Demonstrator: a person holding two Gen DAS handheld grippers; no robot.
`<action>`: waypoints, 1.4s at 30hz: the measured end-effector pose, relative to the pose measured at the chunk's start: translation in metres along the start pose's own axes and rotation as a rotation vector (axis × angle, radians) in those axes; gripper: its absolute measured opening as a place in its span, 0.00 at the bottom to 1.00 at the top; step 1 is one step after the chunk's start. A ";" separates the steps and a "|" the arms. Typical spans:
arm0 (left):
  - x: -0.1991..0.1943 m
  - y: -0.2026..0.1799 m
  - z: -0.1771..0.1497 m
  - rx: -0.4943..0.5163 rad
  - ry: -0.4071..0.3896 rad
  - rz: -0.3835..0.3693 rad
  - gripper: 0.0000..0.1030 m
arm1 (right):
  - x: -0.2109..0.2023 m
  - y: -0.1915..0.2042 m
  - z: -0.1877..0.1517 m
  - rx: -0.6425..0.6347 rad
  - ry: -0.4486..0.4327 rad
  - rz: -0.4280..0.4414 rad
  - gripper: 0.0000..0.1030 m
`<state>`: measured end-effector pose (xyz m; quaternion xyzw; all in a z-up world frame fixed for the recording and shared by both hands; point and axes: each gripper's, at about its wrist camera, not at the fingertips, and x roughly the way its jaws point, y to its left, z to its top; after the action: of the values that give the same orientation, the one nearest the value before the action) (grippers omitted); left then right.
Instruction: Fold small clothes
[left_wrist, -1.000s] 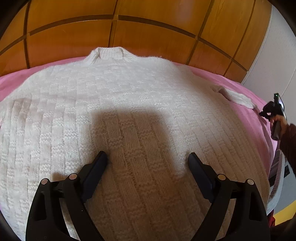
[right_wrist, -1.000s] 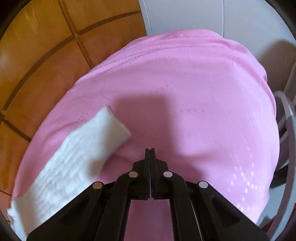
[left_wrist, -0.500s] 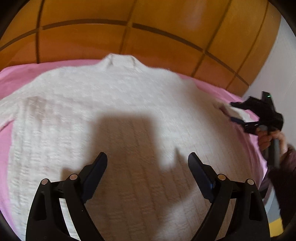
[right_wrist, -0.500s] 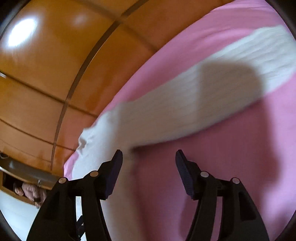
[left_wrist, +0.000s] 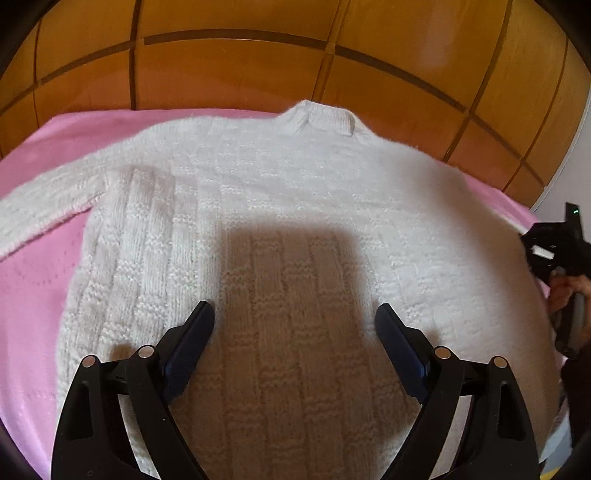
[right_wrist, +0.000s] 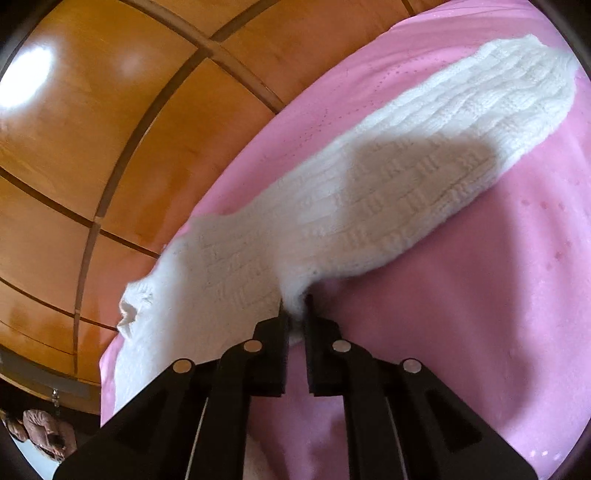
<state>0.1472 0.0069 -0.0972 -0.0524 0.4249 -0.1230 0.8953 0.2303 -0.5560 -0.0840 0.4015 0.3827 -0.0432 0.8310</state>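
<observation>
A white knit sweater (left_wrist: 295, 192) lies flat on a pink bedspread (left_wrist: 33, 295), collar (left_wrist: 325, 118) toward the wooden wall. My left gripper (left_wrist: 295, 321) hovers open over the sweater's body, nothing between its fingers. One sleeve (left_wrist: 44, 206) stretches out to the left. In the right wrist view the other sleeve (right_wrist: 424, 177) runs up to the right across the pink cover (right_wrist: 480, 295). My right gripper (right_wrist: 295, 314) is closing, with a fold of knit at the sleeve's base pinched between its jaws. The same gripper (left_wrist: 546, 251) shows at the sweater's right edge, held by a hand.
A panelled wooden wall (left_wrist: 240, 66) rises right behind the bed. A strip of white wall (left_wrist: 576, 155) shows at far right. The bed's edge drops off at the lower left of the right wrist view, with a dim room beyond.
My right gripper swung from the bare pink cover to the sleeve, opened, then closed on the knit at the sleeve's base. My left gripper drifted left, still open, bringing the left sleeve into view.
</observation>
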 end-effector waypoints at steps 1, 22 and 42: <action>-0.001 0.000 -0.001 0.000 -0.001 -0.002 0.86 | -0.005 -0.005 0.002 -0.002 0.002 0.015 0.14; 0.007 -0.012 0.002 0.034 0.009 0.022 0.96 | -0.085 -0.146 0.137 0.256 -0.258 -0.354 0.05; -0.001 -0.008 0.009 0.010 0.038 -0.008 0.96 | -0.002 0.158 0.022 -0.384 -0.009 0.147 0.05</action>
<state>0.1521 -0.0008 -0.0896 -0.0472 0.4410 -0.1295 0.8868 0.3024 -0.4652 0.0258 0.2624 0.3496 0.0897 0.8949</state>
